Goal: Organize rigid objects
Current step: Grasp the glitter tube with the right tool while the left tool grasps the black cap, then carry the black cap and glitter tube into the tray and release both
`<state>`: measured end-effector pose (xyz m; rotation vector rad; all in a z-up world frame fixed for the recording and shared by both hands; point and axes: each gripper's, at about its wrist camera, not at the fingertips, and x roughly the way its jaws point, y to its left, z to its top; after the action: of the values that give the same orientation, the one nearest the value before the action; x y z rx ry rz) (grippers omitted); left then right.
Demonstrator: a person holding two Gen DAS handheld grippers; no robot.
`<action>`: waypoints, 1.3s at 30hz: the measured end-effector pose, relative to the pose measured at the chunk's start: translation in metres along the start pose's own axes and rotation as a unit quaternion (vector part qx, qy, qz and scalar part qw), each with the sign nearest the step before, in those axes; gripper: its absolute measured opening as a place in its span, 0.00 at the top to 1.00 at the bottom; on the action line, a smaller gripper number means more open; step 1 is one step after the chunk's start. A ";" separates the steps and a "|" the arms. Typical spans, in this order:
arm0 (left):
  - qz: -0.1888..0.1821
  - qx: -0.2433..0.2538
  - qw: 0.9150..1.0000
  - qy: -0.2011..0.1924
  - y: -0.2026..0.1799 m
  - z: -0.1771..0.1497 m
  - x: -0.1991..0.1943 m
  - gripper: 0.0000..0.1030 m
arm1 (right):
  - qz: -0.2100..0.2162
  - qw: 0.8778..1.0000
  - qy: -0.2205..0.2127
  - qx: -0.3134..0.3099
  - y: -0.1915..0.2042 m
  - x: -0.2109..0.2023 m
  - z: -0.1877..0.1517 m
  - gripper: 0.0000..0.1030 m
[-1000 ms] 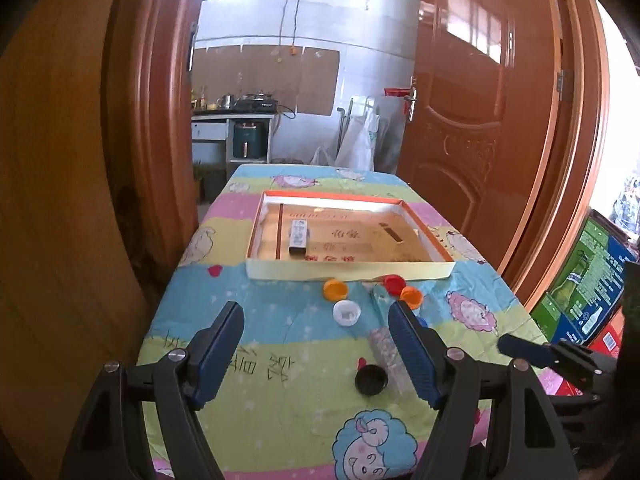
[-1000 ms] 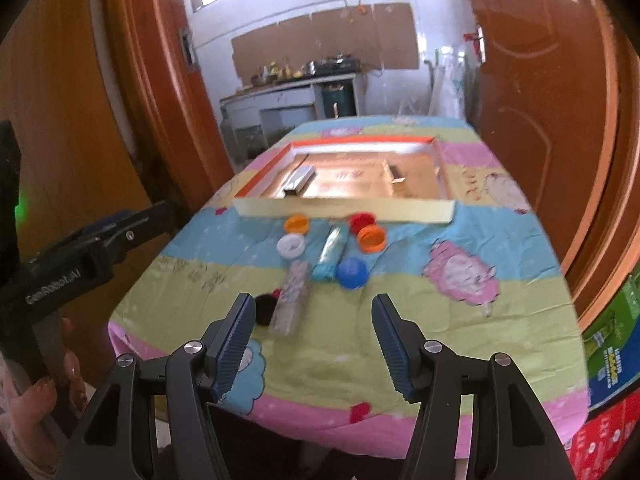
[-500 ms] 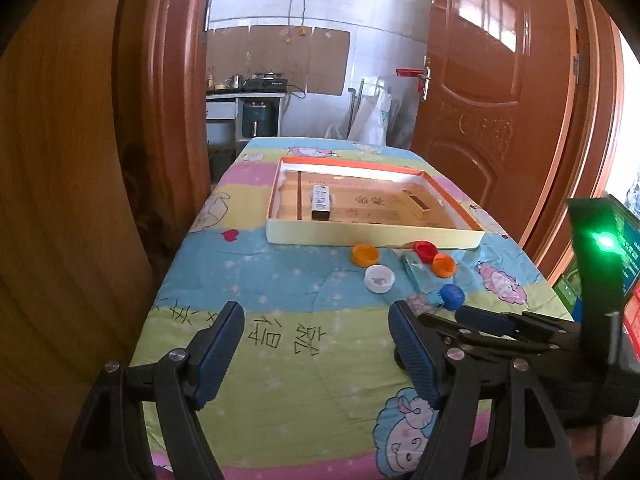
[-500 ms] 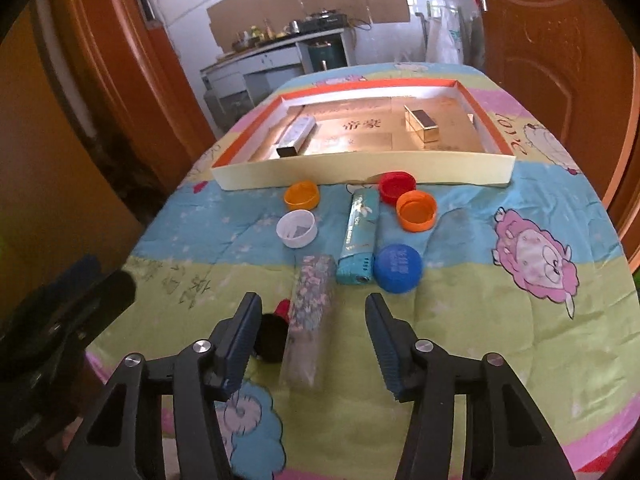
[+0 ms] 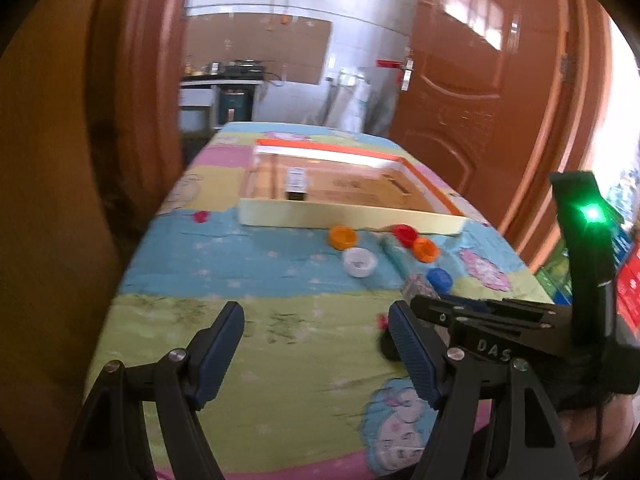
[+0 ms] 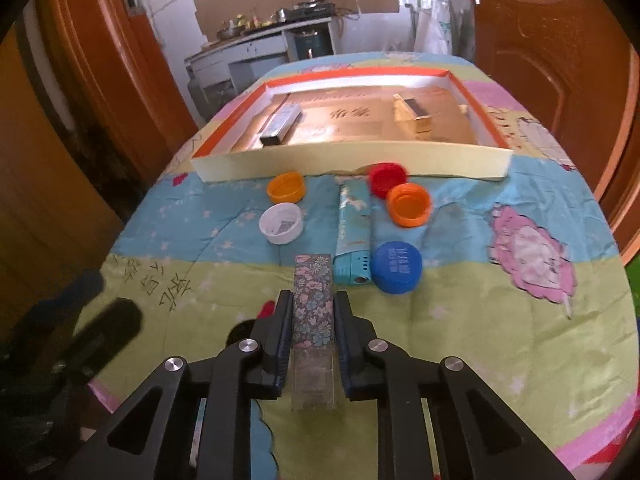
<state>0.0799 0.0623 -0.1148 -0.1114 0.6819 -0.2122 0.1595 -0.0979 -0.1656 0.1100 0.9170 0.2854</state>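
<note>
A desk (image 6: 460,320) draped in pastel cartoon cloth is framed by glossy wooden doors (image 6: 560,60); the right tool (image 6: 310,320), jaws just closed, grips a floral rectangular lighter (image 6: 313,300) near scattered round caps; the left tool (image 5: 312,344) is held open.

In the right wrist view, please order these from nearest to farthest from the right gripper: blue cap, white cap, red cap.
From the right gripper:
1. blue cap, just ahead, to the right.
2. white cap, farther, ahead on the left.
3. red cap, by the tray's front wall.
</note>
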 end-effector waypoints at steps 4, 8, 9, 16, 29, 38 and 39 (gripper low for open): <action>-0.026 0.034 0.999 0.013 -0.026 -0.002 0.009 0.28 | -0.013 0.999 -0.031 0.011 -0.021 -0.028 -0.005 0.81; -0.036 0.066 0.996 0.038 -0.051 -0.008 0.026 0.28 | -0.029 0.998 -0.051 0.024 -0.041 -0.045 -0.009 0.81; -0.035 0.071 0.996 0.044 -0.055 -0.009 0.031 0.28 | -0.030 0.998 -0.053 0.027 -0.045 -0.048 -0.010 0.81; 0.001 0.064 0.995 0.078 -0.057 -0.014 0.058 0.52 | -0.028 0.997 -0.059 0.049 -0.064 -0.054 -0.014 0.81; 0.023 0.047 0.996 0.068 -0.049 -0.011 0.051 0.71 | -0.022 0.996 -0.070 0.048 -0.068 -0.058 -0.016 0.81; 0.021 0.033 0.998 0.044 -0.046 0.008 0.036 0.71 | -0.016 0.997 -0.067 0.025 -0.068 -0.055 -0.013 0.81; 0.020 0.032 0.998 0.044 -0.046 0.009 0.036 0.71 | -0.017 0.997 -0.066 0.021 -0.068 -0.054 -0.013 0.81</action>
<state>0.1056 0.0097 -0.1227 -0.0272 0.7635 -0.2005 0.1315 -0.1788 -0.1463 0.1508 0.7931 0.2249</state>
